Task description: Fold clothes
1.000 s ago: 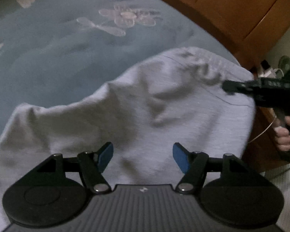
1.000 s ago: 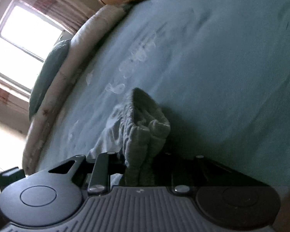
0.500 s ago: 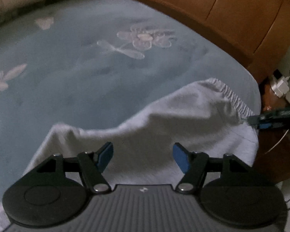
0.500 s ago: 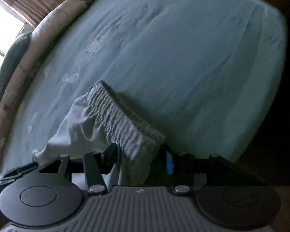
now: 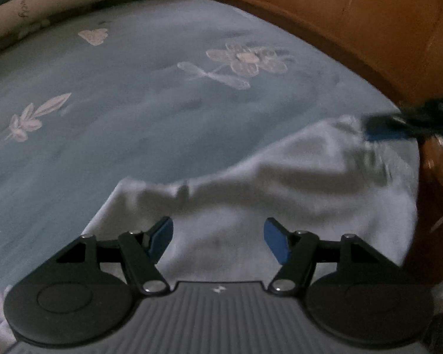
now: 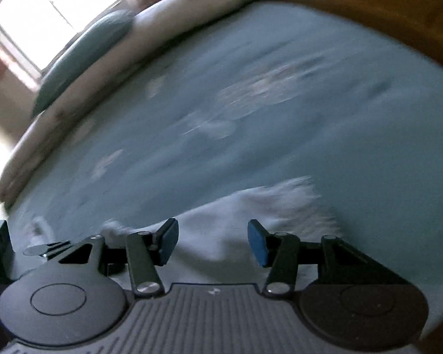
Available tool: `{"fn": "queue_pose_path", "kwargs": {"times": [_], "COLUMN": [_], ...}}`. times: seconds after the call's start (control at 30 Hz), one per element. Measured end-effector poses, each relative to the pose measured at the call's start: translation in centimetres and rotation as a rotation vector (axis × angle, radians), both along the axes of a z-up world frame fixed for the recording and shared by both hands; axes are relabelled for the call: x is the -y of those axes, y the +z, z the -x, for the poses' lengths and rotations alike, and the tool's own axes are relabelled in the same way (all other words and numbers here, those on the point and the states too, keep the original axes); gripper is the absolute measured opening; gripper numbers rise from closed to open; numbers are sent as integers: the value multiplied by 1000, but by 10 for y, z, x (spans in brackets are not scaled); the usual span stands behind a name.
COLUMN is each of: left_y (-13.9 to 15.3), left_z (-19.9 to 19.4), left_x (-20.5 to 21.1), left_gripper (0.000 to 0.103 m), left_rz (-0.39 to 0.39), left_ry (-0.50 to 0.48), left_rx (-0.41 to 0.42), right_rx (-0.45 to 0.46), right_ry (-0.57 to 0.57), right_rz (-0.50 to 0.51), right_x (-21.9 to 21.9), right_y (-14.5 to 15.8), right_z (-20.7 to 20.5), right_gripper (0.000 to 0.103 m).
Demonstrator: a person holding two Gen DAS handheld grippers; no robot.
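Note:
A light grey garment (image 5: 295,183) with an elastic waistband lies on the blue bed sheet (image 5: 133,124), near the bed's near right corner. My left gripper (image 5: 218,236) is open and empty, just above the cloth's near part. My right gripper (image 6: 212,240) is open and empty over the same garment (image 6: 251,215), with the ribbed waistband (image 6: 298,191) just ahead of it. In the left wrist view the right gripper (image 5: 398,124) shows blurred at the garment's far right edge.
The sheet has pale flower embroidery (image 5: 245,62). A wooden bed frame (image 5: 354,20) curves round the right side. Pillows (image 6: 82,56) and a rolled beige cover (image 5: 59,3) lie at the far end, under a bright window (image 6: 44,8).
My right gripper has let go of the waistband and now stands open. The garment has dropped flat onto the sheet. Both cameras have swung up and back a little.

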State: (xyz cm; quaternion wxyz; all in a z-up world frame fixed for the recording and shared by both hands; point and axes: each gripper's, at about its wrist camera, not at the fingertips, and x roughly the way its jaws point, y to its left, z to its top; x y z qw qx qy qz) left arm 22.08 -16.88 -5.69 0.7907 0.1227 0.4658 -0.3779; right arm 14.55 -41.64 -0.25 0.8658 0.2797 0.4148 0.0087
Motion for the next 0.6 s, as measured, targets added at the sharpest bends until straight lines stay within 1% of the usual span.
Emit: {"fn": "queue_pose_path", "kwargs": {"times": [0.03,0.1,0.13,0.2,0.3,0.33,0.4,0.47,0.5,0.6], "left_y": [-1,-8,-11,-24,-23,-19,-9,0,3,10], "left_z": [5,13,17,20,25,26,27,29,31,36], "left_x": [-5,-16,-21,-31,-43,-45,-49,-52,-55,-67], "left_gripper": [68,70,70,70,69,69,69,69,69,70], "left_rz": [-14,-43,-59,-100,-93,-85,-61,-50,-49,-46], "left_ry": [-2,16,29,94,181,208,278,348,383,487], "left_rx": [-3,-24,-38,-91,-91,-86,-59,-21,-3,46], "right_rx": [-10,-22,-38,-101,-153,-170,-169,-146,-142,-161], "right_ry": [36,93,110,86,36,20,76,146,184,307], "right_rz": [-16,-15,3,60,60,60,111,140,139,128], "right_x": [-10,-24,-28,-27,-18,-15,-27,-45,-54,-97], "right_y": [-7,-19,-25,-38,-40,-40,-30,-20,-19,-22], "right_z": [-11,-30,-38,-49,-62,-66,-73,-75,-77,-82], "right_gripper": [57,57,57,57,55,55,58,62,62,62]}}
